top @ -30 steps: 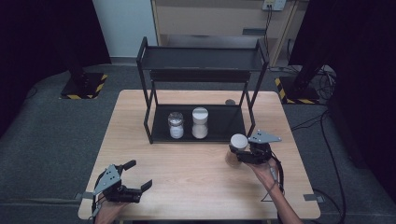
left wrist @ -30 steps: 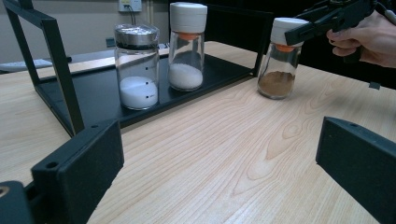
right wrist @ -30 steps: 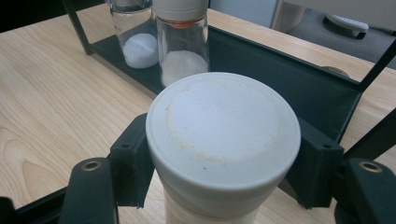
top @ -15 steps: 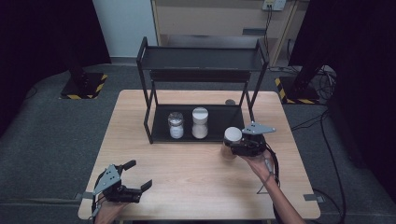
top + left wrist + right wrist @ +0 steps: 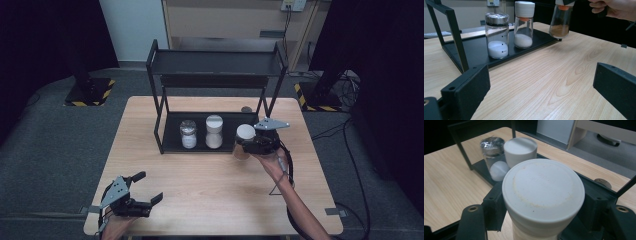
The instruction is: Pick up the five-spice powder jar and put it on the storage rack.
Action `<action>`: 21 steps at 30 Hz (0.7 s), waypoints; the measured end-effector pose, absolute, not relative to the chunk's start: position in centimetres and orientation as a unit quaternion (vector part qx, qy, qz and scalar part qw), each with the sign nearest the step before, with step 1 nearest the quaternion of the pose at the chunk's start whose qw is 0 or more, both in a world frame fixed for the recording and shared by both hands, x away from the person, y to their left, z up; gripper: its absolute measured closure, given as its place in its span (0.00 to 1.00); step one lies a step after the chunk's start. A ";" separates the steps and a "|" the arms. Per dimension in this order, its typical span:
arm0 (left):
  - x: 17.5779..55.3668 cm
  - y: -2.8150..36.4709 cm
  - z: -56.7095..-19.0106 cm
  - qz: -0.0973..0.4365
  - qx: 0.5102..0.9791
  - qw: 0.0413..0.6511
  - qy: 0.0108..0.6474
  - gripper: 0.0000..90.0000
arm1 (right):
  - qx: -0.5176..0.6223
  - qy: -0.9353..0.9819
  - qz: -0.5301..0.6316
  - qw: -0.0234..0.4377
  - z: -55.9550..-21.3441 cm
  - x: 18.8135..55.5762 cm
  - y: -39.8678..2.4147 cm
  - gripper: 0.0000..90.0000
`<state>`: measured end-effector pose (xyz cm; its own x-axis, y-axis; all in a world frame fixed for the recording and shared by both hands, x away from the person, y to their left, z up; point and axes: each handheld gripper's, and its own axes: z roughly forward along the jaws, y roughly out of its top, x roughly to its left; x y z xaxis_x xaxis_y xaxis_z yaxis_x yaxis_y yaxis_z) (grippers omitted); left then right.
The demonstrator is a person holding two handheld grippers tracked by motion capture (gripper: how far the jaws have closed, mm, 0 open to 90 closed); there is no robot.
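Right now we have the right hand-held gripper clenched on a white-capped jar of brown powder, held clear of the tabletop just off the near-right corner of the rack's lower shelf. We read this as the carry step: jar lifted, not yet placed. Two jars already stand on that shelf, a metal-capped jar on the left and a white-capped jar of white grains to its right, with free shelf space further right.

Next move, by our judgement: bring the brown jar over the shelf lip, keep it upright, clear the rack's right post, set it beside the white-grain jar without knocking it.

The left hand-held gripper sits released at the near-left of the tabletop, nothing between its jaws.

View differences:
- left gripper view gives the side profile: brown powder level in the jar, orange collar under the cap, and a gap under the jar's base.
- right gripper view shows the cap top and jaws on both sides, but hides the contents.
- high view gives the layout and the free slot.
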<state>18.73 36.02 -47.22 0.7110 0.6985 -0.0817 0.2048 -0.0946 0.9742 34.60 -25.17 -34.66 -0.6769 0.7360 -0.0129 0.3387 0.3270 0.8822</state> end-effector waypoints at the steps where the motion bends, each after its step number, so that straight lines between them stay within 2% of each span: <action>1: 18.7 36.0 -47.2 0.208 0.710 0.593 0.318 0.00 | 0.343 0.786 0.468 0.212 -34.6 34.8 -25.1 0.38; 21: 18.8 36.1 -47.3 0.206 0.709 0.594 0.319 0.00 | 0.386 0.771 0.447 0.238 -34.2 37.9 -23.9 0.38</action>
<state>18.80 36.10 -47.27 0.7116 0.6973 -0.0862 0.2075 -0.0914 0.9739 37.91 -23.95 -34.15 -0.5888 0.8080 -0.0230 0.3825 0.3035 0.8727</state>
